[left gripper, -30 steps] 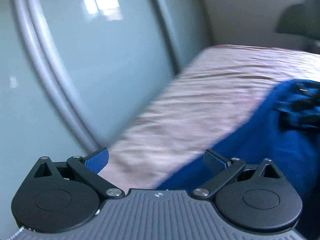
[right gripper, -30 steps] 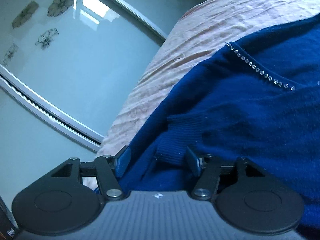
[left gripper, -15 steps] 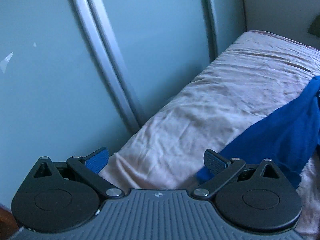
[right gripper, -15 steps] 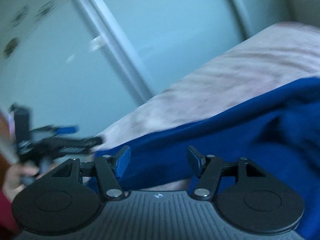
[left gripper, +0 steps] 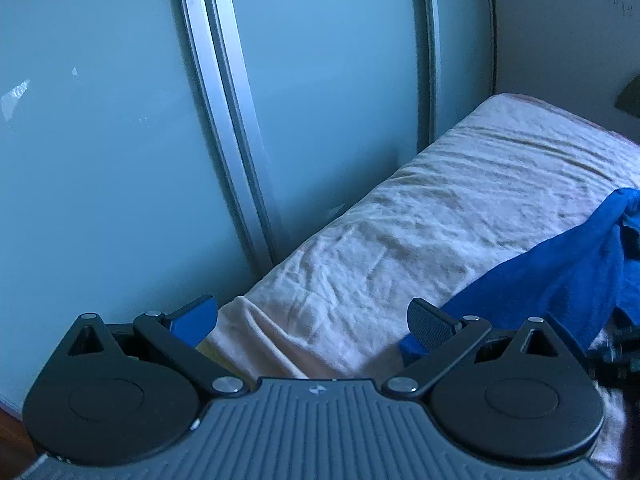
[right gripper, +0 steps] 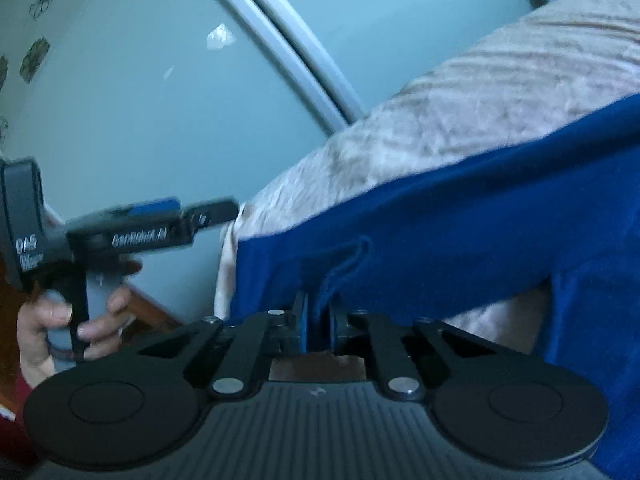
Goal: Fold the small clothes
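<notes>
A blue knit sweater (right gripper: 460, 216) lies across the pale pink bed sheet (right gripper: 500, 92). My right gripper (right gripper: 318, 320) is shut on a pinched fold of the sweater's near edge, and the cloth rises between its pads. In the left wrist view the sweater (left gripper: 560, 268) reaches in from the right, its corner just behind the right finger. My left gripper (left gripper: 312, 316) stands open over the near corner of the bed, with only sheet (left gripper: 440, 220) between its fingers. The left gripper (right gripper: 192, 212) also shows in the right wrist view, held by a hand (right gripper: 52, 316) left of the sweater.
Pale green sliding wardrobe doors (left gripper: 120, 140) with grey metal frames (left gripper: 228, 120) run along the far side of the bed, close to its edge. A strip of wooden floor (right gripper: 148, 308) shows below the bed corner. A white wall (left gripper: 560, 32) stands behind the bed's head.
My right gripper has closed on the sweater's edge after swinging left along it. The left gripper has swung left off the sweater toward the bed corner and stays open.
</notes>
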Available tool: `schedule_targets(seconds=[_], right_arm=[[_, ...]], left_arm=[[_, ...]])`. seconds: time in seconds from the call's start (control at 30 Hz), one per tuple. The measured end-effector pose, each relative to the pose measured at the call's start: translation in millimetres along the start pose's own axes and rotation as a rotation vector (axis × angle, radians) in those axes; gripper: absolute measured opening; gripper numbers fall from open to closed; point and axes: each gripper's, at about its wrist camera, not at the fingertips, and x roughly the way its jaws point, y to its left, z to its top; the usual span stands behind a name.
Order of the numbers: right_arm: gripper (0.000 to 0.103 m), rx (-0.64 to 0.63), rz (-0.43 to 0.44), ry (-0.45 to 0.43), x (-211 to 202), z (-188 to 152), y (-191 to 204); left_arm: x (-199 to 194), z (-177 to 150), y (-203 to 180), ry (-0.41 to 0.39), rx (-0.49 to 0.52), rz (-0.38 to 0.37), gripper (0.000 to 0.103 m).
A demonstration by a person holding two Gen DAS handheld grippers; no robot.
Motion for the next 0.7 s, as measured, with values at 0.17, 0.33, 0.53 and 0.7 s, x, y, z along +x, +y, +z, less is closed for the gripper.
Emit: schedule_targets(seconds=[0.17,0.33,0.53,0.7], right_arm=[[0.007,0.022,-0.076,-0.131,-24.1,21.2,-15.0],[0.007,0.042,-0.119,-0.217,-49.2,34.8,-28.0],[0.007,0.034,-0.12,-0.226,-63.4,40.6,-30.5],[0.019,0.088,-0.114,-0.128,-47.8,33.3,-48.9]], left_arm=[[-11.4,0.1,-16.7,-0.048,0.021,-0.096,0.102],[-22.9,-9.6,-64.3,-0.09,0.168,-0.199,0.102],[-38.6,-28.6,-127.3,-0.21,0.433,-0.273,0.103],[-31.6,-46.0,-149.8,-0.182,0.556,-0.305,0.103]])
